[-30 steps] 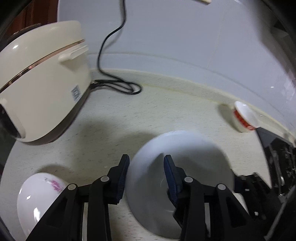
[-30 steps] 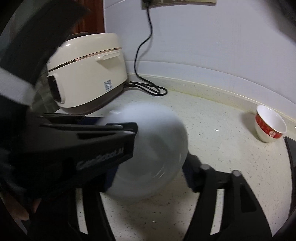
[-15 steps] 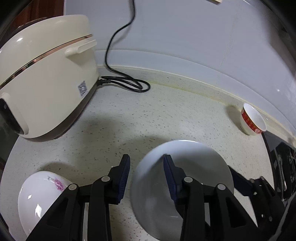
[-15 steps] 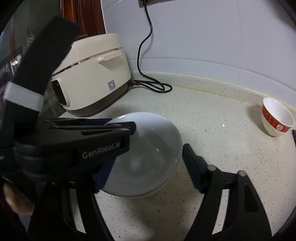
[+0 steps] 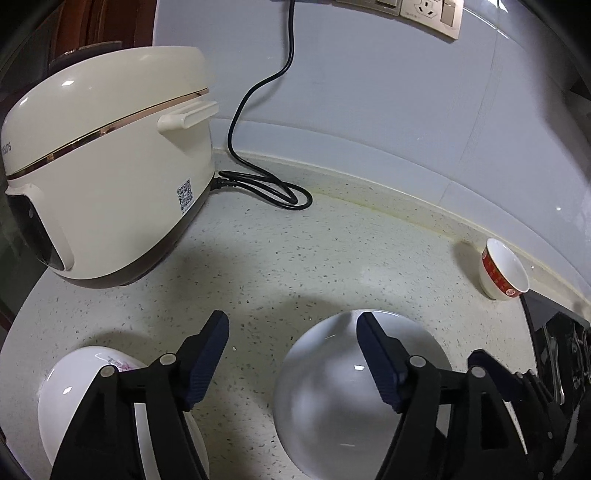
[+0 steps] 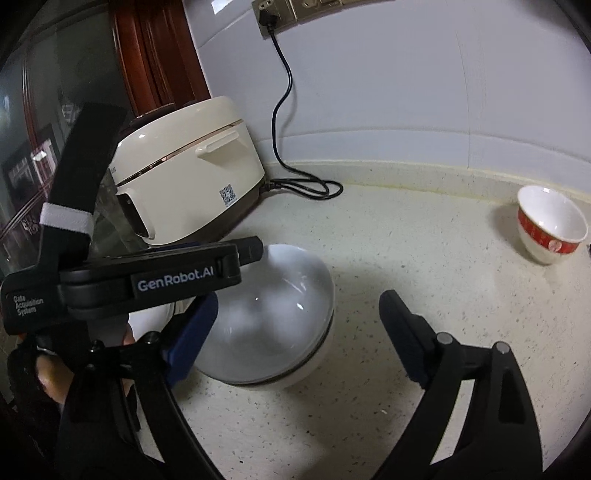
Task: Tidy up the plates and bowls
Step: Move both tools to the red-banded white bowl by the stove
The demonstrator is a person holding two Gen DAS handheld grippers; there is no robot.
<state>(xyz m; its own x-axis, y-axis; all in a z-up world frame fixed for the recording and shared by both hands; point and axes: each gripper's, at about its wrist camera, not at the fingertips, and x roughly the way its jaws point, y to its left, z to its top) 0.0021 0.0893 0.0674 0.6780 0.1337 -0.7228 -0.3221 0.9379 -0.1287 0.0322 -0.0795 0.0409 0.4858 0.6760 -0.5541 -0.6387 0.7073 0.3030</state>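
A plain white bowl (image 5: 343,398) stands on the speckled counter (image 5: 295,266); it also shows in the right wrist view (image 6: 273,332). My left gripper (image 5: 291,358) is open above the counter, its right finger over the bowl's rim, holding nothing. A white bowl with a pink flower print (image 5: 81,398) sits at the lower left under my left finger. My right gripper (image 6: 299,336) is open and empty, the white bowl between its fingers. A small red-banded cup (image 5: 502,267) stands by the back wall, also in the right wrist view (image 6: 550,225).
A cream rice cooker (image 5: 107,162) fills the left of the counter, its black cord (image 5: 266,188) looped behind and plugged into a wall socket (image 6: 266,16). A black stove edge (image 5: 554,343) lies at the right.
My left gripper opened wide, let go of the white bowl's rim and drew back. The bowl now rests on the counter. My right gripper pulled back a little.
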